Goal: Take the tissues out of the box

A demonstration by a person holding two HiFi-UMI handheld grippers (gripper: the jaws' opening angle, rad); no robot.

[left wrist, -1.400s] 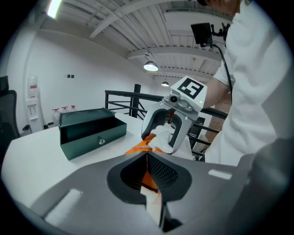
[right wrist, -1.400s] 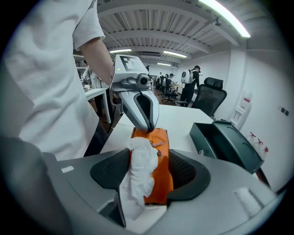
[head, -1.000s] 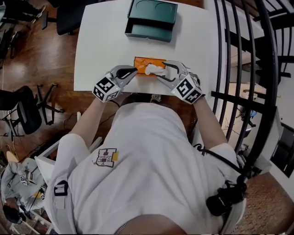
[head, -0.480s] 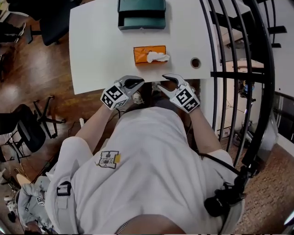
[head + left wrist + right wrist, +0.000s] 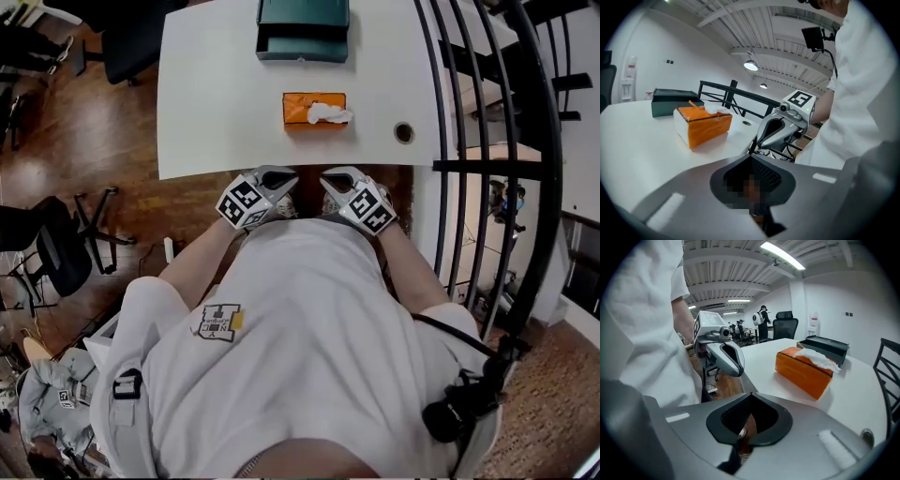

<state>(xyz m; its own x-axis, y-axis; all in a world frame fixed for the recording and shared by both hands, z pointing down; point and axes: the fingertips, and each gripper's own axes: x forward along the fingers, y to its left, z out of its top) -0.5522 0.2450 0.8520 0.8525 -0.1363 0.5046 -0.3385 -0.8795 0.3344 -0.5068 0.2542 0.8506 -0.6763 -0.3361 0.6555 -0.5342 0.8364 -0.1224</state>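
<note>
An orange tissue box (image 5: 314, 108) lies on the white table (image 5: 216, 103), and a white tissue (image 5: 329, 113) sticks up out of its slot. Both grippers are held close to the person's body at the table's near edge, well short of the box. My left gripper (image 5: 281, 176) is shut with nothing in it, and so is my right gripper (image 5: 333, 176). In the left gripper view the box (image 5: 705, 126) sits ahead to the left, beyond the shut left gripper (image 5: 757, 213). In the right gripper view the box (image 5: 804, 373) and tissue (image 5: 818, 358) lie to the right of the shut right gripper (image 5: 736, 451).
A dark green box (image 5: 302, 28) stands at the table's far edge behind the tissue box. A round cable hole (image 5: 404, 132) is near the table's right edge. A black railing (image 5: 450, 141) runs along the right. An office chair (image 5: 47, 244) stands on the wooden floor to the left.
Both grippers have drawn back from the tissue box to the table's near edge by the body. The right jaws have closed. The tissue stays in the box.
</note>
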